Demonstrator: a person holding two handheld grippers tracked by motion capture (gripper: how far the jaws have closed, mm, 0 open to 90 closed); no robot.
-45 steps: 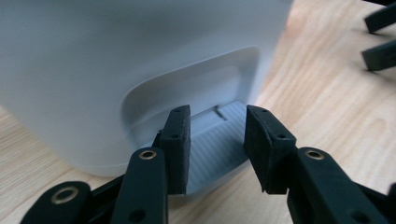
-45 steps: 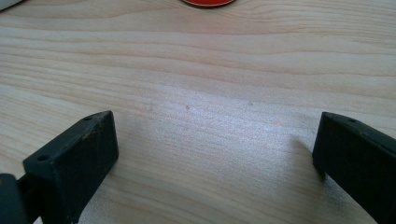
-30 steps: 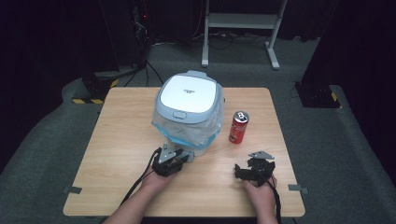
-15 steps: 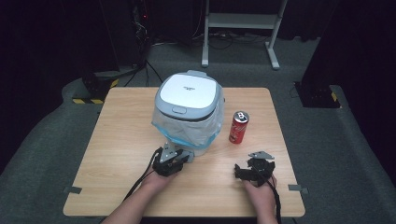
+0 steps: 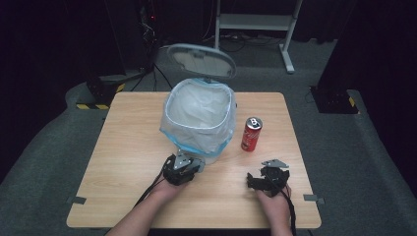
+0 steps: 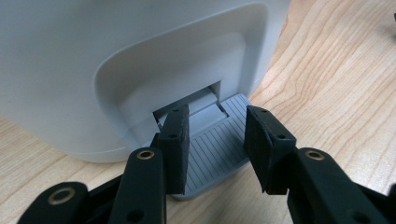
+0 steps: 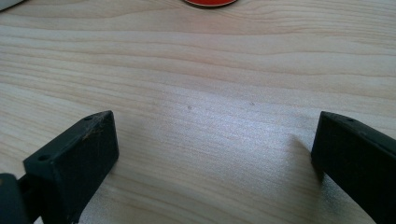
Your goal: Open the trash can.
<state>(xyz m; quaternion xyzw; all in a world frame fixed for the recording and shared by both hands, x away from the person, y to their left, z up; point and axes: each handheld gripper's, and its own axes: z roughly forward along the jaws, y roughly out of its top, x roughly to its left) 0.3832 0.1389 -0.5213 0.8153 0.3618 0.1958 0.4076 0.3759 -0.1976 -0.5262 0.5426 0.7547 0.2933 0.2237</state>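
Observation:
A white pedal bin [image 5: 199, 123] lined with a clear bag stands mid-table, its lid [image 5: 200, 60] swung up at the back. My left gripper [image 5: 189, 160] is at the bin's front foot. In the left gripper view its jaws [image 6: 212, 121] rest on top of the grey ribbed pedal [image 6: 215, 149], a narrow gap between them and nothing clamped. A red drink can [image 5: 251, 133] stands upright right of the bin. My right gripper [image 5: 268, 171] lies near the front right, pointing at the can [image 7: 208, 2], jaws wide apart [image 7: 215, 126] over bare wood.
The wooden table [image 5: 128, 147] has bare wood left of the bin and along the front edge. Beyond the far edge are a dark floor, cables and a white frame [image 5: 255, 22].
The bin's lid, closed in both earlier frames, now stands open and shows the bag inside. Neither hand has moved.

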